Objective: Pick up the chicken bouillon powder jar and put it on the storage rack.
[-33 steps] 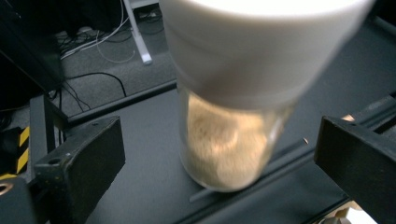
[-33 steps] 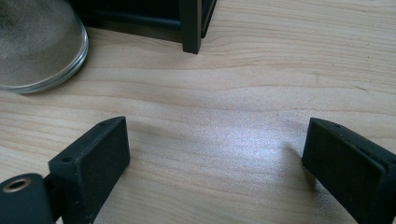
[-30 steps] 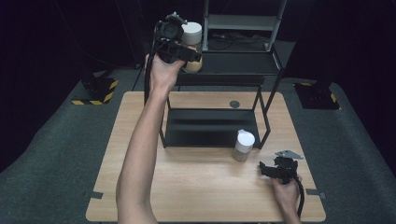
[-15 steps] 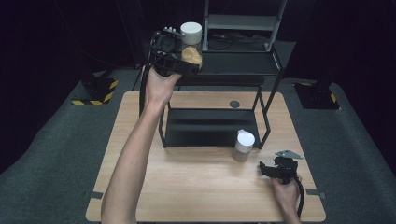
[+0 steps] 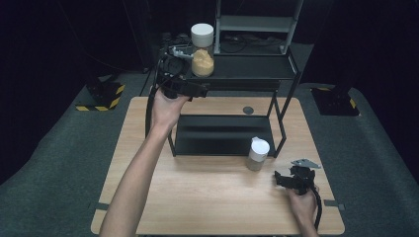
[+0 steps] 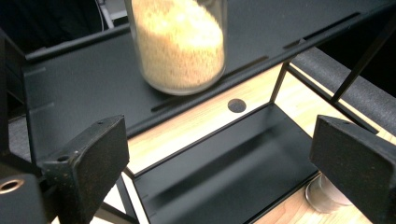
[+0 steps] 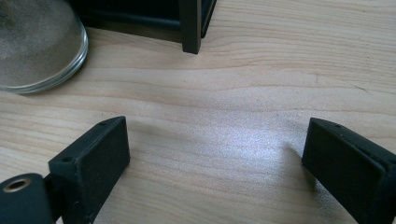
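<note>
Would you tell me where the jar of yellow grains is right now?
In the high view, the jar of yellow grains stands on the black rack's top shelf, left end, beside the open left gripper.

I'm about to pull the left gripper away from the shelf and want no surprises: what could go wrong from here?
1. The jar of yellow grains stands at the left end of the top shelf, near the edge. The open left gripper is close below it; a bump while pulling back could tip it off.
2. The second jar stands by the rack leg on the table, near the open right gripper. A careless move there could knock it.
</note>
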Available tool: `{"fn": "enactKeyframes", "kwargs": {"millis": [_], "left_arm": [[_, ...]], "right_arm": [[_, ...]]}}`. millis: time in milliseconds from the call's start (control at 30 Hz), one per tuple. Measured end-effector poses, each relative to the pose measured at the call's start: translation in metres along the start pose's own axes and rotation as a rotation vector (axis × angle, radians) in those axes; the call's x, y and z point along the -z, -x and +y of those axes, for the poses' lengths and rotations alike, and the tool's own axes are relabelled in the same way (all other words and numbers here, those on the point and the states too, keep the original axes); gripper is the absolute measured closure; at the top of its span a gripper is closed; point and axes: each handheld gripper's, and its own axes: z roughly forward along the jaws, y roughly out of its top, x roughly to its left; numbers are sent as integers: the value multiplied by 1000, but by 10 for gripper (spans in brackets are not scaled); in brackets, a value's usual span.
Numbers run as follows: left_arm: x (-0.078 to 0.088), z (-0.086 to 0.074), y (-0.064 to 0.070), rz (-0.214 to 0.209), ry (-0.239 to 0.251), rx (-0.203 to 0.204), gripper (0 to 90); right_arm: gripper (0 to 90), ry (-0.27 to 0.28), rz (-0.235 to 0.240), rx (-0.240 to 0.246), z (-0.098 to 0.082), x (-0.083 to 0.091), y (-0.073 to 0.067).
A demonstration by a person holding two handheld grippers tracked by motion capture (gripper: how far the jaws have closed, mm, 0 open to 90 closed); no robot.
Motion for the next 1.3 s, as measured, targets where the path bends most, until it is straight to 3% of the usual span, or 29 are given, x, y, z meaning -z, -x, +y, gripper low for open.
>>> {"fn": "enactKeyframes", "kwargs": {"millis": [867,1300], "left_arm": [[-24,-64,7,-46,-47,-3,47],[-37,-88,4,-72,-58,37,47]], "right_arm": [[66,0,0,4,0,0,0],[67,-1,0,1,0,0,0]]}}
